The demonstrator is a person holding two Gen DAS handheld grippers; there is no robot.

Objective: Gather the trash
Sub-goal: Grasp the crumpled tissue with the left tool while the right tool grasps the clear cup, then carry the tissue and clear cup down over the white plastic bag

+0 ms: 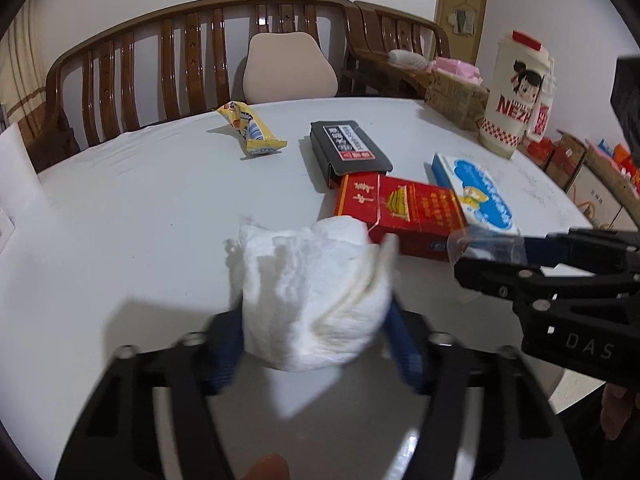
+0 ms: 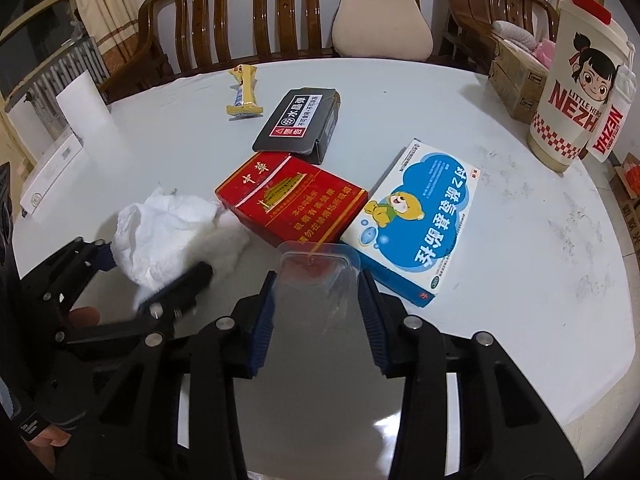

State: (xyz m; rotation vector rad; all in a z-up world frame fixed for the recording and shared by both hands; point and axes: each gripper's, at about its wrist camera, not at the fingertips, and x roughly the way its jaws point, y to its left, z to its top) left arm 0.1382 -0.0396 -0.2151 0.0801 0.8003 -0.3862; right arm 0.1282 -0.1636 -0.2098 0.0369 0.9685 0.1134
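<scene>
A crumpled white tissue (image 1: 312, 288) lies on the white round table (image 1: 140, 208), and my left gripper (image 1: 316, 312) is shut on it, blue pads pressing both sides. In the right wrist view the tissue (image 2: 168, 224) sits left of my right gripper (image 2: 318, 280), which is shut on a clear plastic tray piece (image 2: 316, 272). Other trash lies beyond: a red cigarette box (image 2: 292, 196), a blue-and-white medicine box (image 2: 412, 220), a black box (image 2: 300, 124) and a yellow wrapper (image 2: 244, 92). The right gripper (image 1: 480, 256) shows at the right of the left wrist view.
A tall Nezha drink cup (image 2: 576, 88) stands at the table's far right. A white box (image 2: 52, 168) rests at the left edge. A beige chair back (image 2: 380, 24) and a wooden bench (image 2: 240, 8) are behind the table. Cardboard boxes (image 1: 456, 96) are stacked on the right.
</scene>
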